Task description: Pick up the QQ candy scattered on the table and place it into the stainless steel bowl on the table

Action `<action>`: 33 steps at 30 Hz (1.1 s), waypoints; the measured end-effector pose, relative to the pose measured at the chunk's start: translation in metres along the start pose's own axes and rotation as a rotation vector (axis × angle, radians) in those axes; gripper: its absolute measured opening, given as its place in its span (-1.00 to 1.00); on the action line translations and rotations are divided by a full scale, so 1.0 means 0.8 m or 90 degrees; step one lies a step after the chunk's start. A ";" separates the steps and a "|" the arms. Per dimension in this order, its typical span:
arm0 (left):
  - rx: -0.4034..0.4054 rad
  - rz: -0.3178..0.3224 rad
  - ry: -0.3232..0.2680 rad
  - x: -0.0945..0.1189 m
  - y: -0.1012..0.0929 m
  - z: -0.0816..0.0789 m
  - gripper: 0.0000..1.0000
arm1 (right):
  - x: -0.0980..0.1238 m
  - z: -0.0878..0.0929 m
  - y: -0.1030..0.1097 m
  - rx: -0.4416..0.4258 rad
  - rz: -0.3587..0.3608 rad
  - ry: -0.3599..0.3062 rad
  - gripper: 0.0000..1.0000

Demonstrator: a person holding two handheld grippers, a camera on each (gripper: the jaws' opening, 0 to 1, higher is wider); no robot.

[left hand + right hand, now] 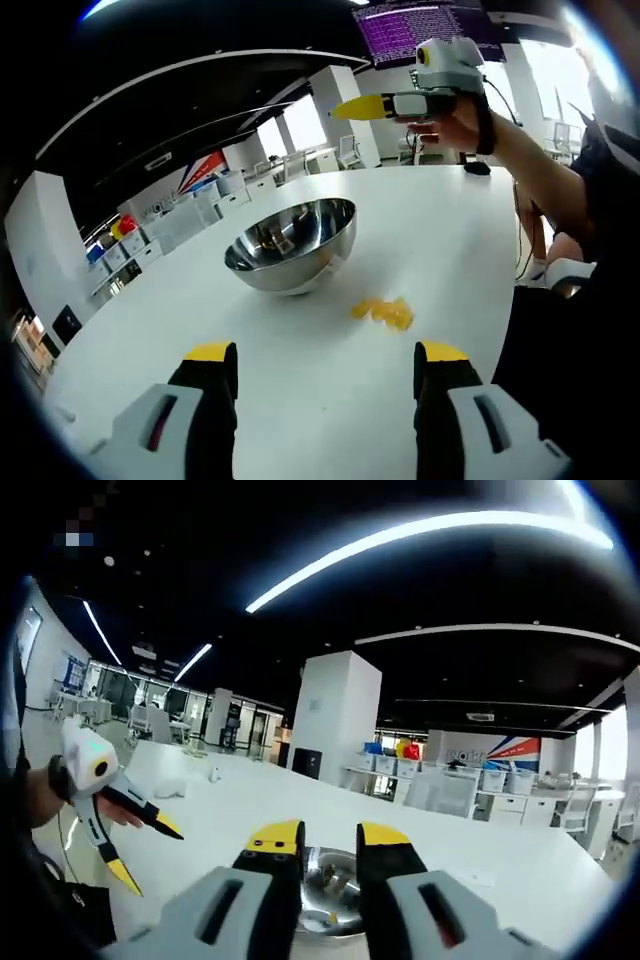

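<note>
Table (440, 230): white, broad, rounded edge.
Bowl (292, 243): steel, upright on the table, near its middle.
Candy (383, 312): 1 yellow cluster on the table, just beside the bowl.
Far end: 1 small dark object (477, 168).

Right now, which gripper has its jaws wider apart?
The left gripper: its jaws stand wide apart over the candy. The right gripper shows only a narrow gap, above the bowl.

Ceiling strip lights (420, 530) glare against a dark ceiling; fisheye edges bend, and windows (575, 75) blow out white.
</note>
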State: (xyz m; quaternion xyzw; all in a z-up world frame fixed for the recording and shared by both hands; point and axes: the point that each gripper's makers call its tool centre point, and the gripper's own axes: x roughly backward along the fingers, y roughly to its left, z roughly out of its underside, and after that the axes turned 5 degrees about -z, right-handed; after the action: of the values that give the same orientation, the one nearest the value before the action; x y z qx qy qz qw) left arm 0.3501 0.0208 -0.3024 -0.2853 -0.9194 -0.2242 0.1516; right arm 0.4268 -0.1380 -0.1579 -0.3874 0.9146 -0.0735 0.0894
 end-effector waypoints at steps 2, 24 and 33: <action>0.000 0.001 -0.001 0.000 -0.001 -0.001 0.43 | 0.009 -0.004 0.010 0.002 -0.009 -0.003 -0.61; 0.004 0.013 -0.017 -0.003 -0.009 -0.006 0.43 | 0.042 0.065 0.084 -0.012 -0.080 0.076 -0.58; 0.004 0.017 -0.022 -0.003 -0.012 -0.007 0.43 | 0.044 0.066 0.081 -0.012 -0.074 0.082 -0.58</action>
State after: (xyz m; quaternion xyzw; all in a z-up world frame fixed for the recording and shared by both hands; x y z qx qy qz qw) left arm 0.3470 0.0095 -0.3015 -0.3011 -0.9186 -0.2144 0.1398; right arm 0.3693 -0.1220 -0.2266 -0.4353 0.8950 -0.0945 0.0224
